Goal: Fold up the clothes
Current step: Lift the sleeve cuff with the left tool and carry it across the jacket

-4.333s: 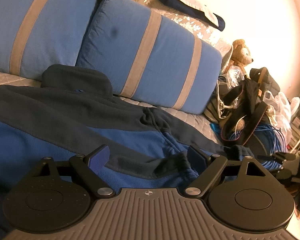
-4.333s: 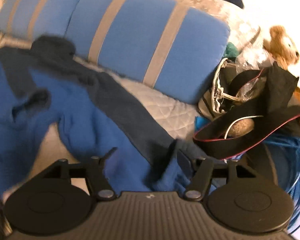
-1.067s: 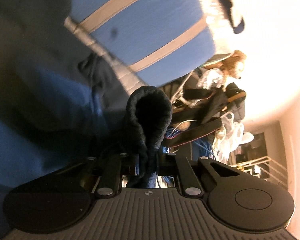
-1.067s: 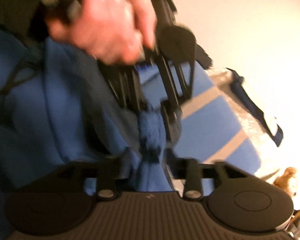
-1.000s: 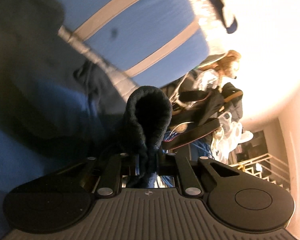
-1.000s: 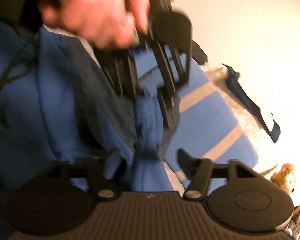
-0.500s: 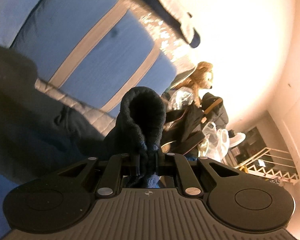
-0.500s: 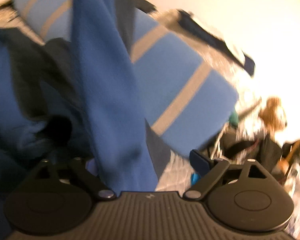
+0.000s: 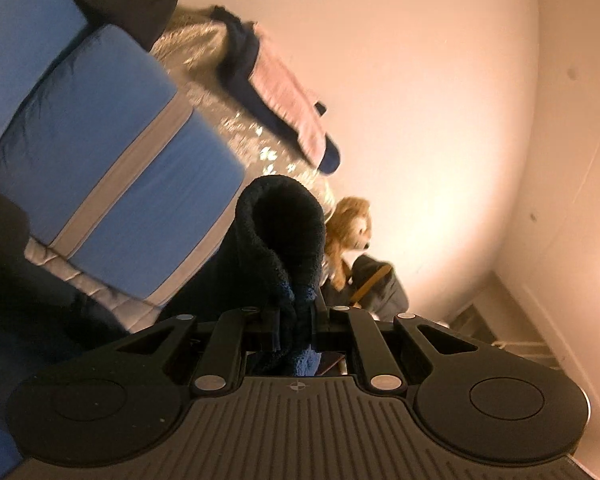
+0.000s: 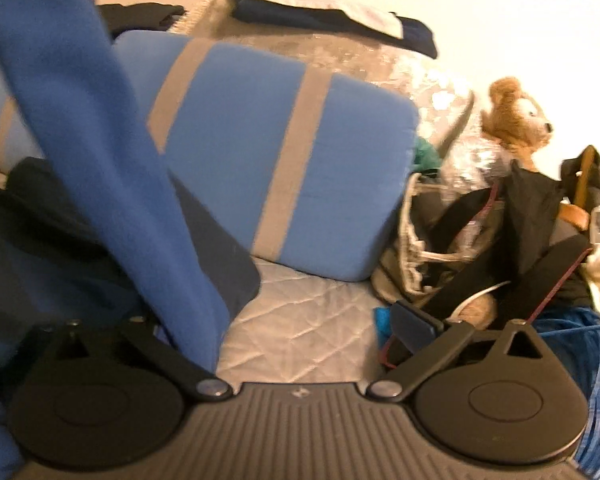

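The garment is a blue and dark grey fleece. In the left wrist view my left gripper (image 9: 296, 326) is shut on its dark cuff (image 9: 284, 236), which bulges up between the fingers. The gripper is raised and tilted toward the wall. In the right wrist view a blue sleeve (image 10: 88, 132) hangs down from above over my left finger. My right gripper (image 10: 284, 320) is open and holds nothing. The rest of the fleece (image 10: 40, 248) lies bunched at the left on the quilted bed (image 10: 300, 320).
Blue cushions with beige stripes (image 10: 268, 160) lean at the back of the bed. A teddy bear (image 10: 516, 116), bags with black straps (image 10: 520, 240) and a coil of blue cable (image 10: 596, 360) crowd the right side. Folded dark clothes (image 10: 332, 12) lie on top behind the cushions.
My right gripper has let go of the blue fleece, opened, and swung toward the cushions. My left gripper has kept the cuff and lifted it higher, tilting toward the wall.
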The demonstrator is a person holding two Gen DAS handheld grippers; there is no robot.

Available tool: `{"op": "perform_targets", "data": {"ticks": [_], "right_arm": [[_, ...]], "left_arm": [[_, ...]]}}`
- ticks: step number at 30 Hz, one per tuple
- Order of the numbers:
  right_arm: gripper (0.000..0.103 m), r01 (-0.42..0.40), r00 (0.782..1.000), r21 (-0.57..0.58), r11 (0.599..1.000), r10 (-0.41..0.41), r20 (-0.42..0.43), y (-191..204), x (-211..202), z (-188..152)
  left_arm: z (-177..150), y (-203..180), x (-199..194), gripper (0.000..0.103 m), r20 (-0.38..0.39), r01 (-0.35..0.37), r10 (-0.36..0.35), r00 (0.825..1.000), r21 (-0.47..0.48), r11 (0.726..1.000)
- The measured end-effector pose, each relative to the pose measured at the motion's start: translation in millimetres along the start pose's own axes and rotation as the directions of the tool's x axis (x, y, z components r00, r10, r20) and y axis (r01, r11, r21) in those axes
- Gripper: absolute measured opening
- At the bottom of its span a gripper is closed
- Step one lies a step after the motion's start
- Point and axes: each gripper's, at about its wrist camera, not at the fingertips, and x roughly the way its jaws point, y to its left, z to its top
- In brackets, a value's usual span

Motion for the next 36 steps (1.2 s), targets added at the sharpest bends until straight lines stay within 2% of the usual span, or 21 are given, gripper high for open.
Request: {"op": "perform_targets", "data": {"ticks": [4,8,11,15,20,24,26,31,34,36], "right_arm": [[0.103,-0.075,0.997,-0.036,0.997,0.075,-0.017,20,4,-11],[0.103,-0.107,0.994,-0.078,0.991,0.104,-0.041,46,10,-21],[0.103,-0.102,0.993,-0.101,0.990,0.096,-0.068,59,20,-24],[0.103,-0.095,0.992,-0.053,0.994,0.090,-0.087,61,32,-26],[0.103,-0.080,0.990,0.048,0.996,0.085,-0.109,45,42,-21],[0.103,-0.099,0.992,-0.092,0.991,0.091,-0.092,47,39,-15],[0.103,-0.137,0.986,-0.096,0.986,0.126,-0.108,45,39,-12],[0.103,-0.241,0.958,0.021,0.970,0.241,-0.159,51,46,-11],[0.103,-0.244,0.950,0.095,0.965,0.258,-0.178,60,55,-14],[0.103,-0.212,0.952,0.110,0.971,0.231,-0.200,65,62,-16]], "left_arm": [[9,-11,1,0.012,0.030,0.016,-0.015,0.999,-0.008,1.000],[20,-19,-2,0.012,0.061,0.020,-0.019,0.998,-0.014,1.000],[30,-25,-9,0.012,0.093,0.031,-0.030,0.995,-0.017,0.999],[44,-30,-22,0.012,0.133,0.039,-0.036,0.990,-0.024,0.999],[62,-23,-42,0.012,0.167,0.000,0.009,0.986,-0.053,0.999],[67,-9,-54,0.012,0.180,-0.010,0.026,0.983,-0.089,0.996],[67,-3,-56,0.012,0.185,-0.006,0.027,0.982,-0.108,0.994],[70,1,-56,0.012,0.189,-0.012,0.035,0.981,-0.119,0.993],[73,2,-60,0.012,0.185,-0.021,0.042,0.982,-0.113,0.993],[75,4,-64,0.012,0.183,-0.037,0.057,0.981,-0.109,0.993]]}}
